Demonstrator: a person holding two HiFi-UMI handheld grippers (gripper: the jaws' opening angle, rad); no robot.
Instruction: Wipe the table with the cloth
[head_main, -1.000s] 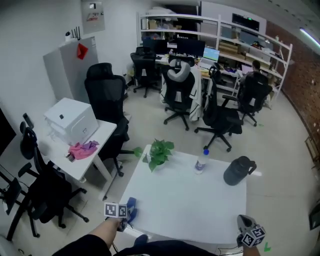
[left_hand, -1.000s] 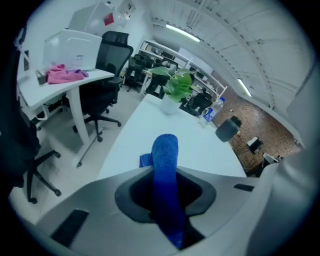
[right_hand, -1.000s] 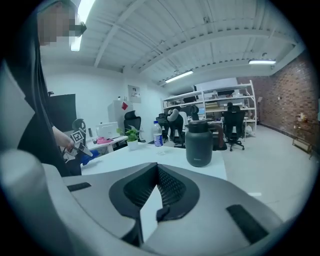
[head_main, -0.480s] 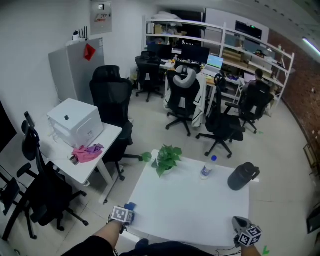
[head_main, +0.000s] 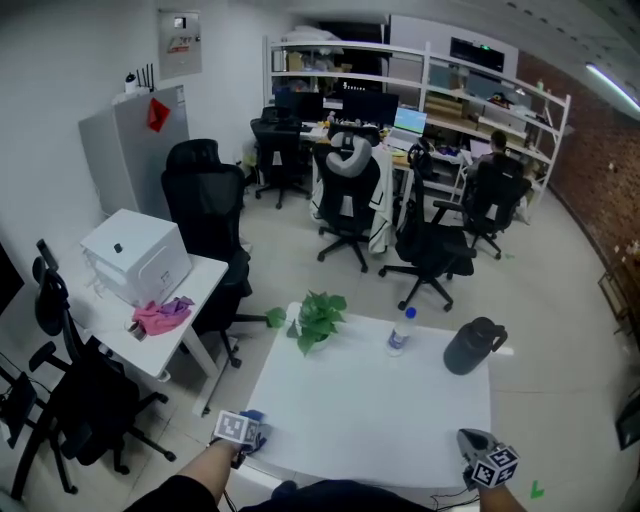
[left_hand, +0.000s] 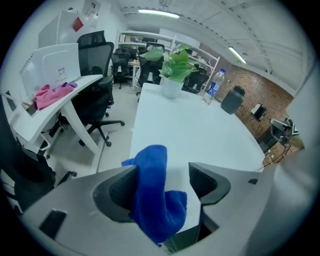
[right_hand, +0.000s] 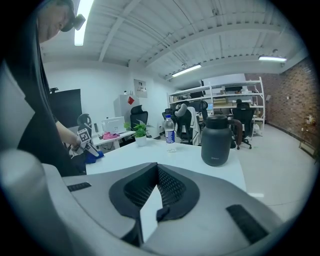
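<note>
1. Left claw (left_hand: 162, 169): I find its jaws standing wide apart, having just been opening. It sits at the near left corner of the white surface (head_main: 370, 410) and points steeply down.
2. Blue cloth (left_hand: 152, 195): it hangs between the left claw's jaws. In the left gripper view it lies bunched against the left-hand pad, with a clear gap to the other pad, so nothing clamps it. One fold rises above the jaw tips. The head view places it at the surface's near left corner. I cannot confirm whether it lies flat on the surface.
3. Right claw (right_hand: 156, 172): its jaws are together at the tips with nothing between them. In the head view it is at the near right corner of the surface, well apart from the cloth.
4. Far side of the surface, left to right: a potted plant (head_main: 318, 318), a water bottle (head_main: 400, 330) and a dark jug (head_main: 470, 345), all upright and well apart from both claws.
5. Side surface (head_main: 205, 275) to the left: it carries a white box (head_main: 135, 255) with a pink rag (head_main: 160, 315) beside it.
</note>
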